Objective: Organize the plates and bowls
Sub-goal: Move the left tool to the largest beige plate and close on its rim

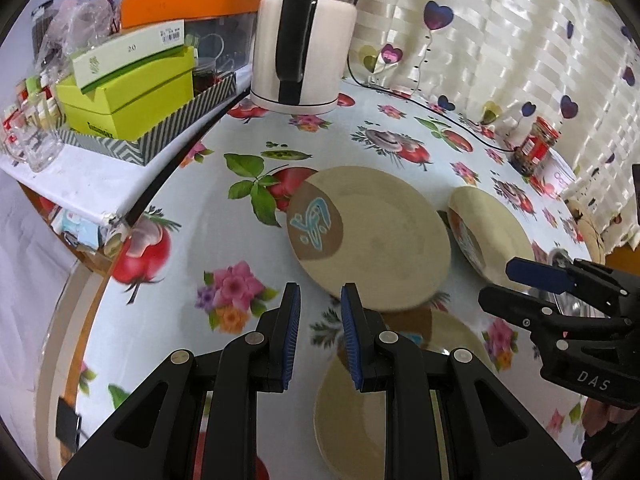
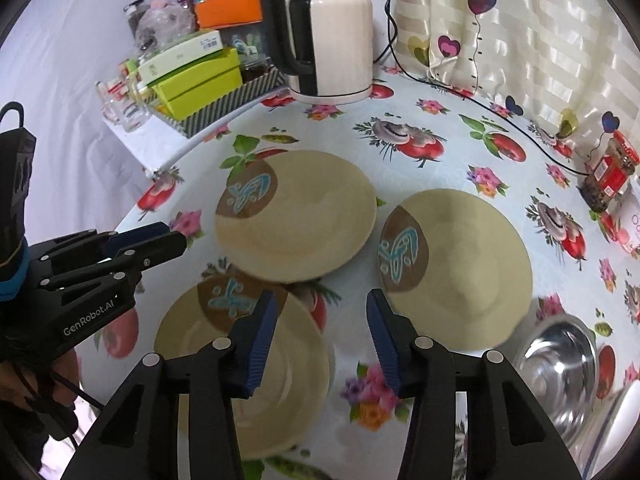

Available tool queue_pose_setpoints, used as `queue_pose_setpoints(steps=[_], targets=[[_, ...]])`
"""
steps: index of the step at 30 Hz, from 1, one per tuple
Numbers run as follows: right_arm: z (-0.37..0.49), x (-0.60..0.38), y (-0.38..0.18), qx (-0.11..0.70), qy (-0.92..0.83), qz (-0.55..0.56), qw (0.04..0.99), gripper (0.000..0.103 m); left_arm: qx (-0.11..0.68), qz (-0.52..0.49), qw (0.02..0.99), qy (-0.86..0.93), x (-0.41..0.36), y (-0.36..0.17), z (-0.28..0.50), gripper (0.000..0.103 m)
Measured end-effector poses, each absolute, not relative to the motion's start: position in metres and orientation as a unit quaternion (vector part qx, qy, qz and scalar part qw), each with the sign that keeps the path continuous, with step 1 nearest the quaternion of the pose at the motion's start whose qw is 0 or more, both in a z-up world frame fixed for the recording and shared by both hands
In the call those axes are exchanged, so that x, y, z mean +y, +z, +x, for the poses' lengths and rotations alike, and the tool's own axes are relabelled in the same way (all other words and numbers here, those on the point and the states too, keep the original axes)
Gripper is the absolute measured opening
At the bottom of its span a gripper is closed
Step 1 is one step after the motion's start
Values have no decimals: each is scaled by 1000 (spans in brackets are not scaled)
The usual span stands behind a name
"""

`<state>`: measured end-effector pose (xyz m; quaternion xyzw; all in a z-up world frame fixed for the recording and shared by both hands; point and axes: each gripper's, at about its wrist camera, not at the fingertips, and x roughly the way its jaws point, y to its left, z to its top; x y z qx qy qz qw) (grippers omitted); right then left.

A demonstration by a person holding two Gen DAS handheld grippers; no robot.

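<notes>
Three beige plates with a brown patch and blue motif lie on the flowered tablecloth. The far plate (image 2: 296, 216) (image 1: 372, 236) overlaps the near plate (image 2: 244, 368) (image 1: 360, 412). The right plate (image 2: 456, 264) (image 1: 488, 232) lies apart. A steel bowl (image 2: 560, 364) sits at the right. My left gripper (image 1: 320, 336) is open and empty above the near plate's edge; it also shows in the right wrist view (image 2: 140, 240). My right gripper (image 2: 320, 340) is open and empty over the gap between the plates; it also shows in the left wrist view (image 1: 500, 284).
A white electric kettle (image 2: 332, 40) stands at the back with its black cord (image 2: 520, 132) running right. A striped tray of green boxes (image 2: 200, 76) and jars sits back left. A red-labelled jar (image 2: 608, 176) stands far right before the curtain.
</notes>
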<state>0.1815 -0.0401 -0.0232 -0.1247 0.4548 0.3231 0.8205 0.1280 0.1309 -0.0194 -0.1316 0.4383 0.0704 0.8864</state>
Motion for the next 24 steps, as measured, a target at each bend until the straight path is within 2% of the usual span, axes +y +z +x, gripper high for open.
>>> queue_pose_setpoints(steps=[6, 11, 16, 19, 24], targets=[[210, -33, -33, 468, 320, -103, 817, 46, 442, -140, 884, 61, 143, -28, 150, 22], [230, -29, -45, 487, 318, -82, 809, 39, 447, -151, 880, 60, 150, -35, 164, 22], [242, -27, -56, 500, 318, -66, 803, 36, 454, -162, 874, 58, 153, -42, 173, 22], [246, -25, -60, 505, 319, -62, 799, 30, 451, -163, 876, 59, 155, -43, 176, 22], [252, -24, -64, 509, 315, -57, 799, 27, 451, -174, 873, 62, 162, -44, 179, 22]])
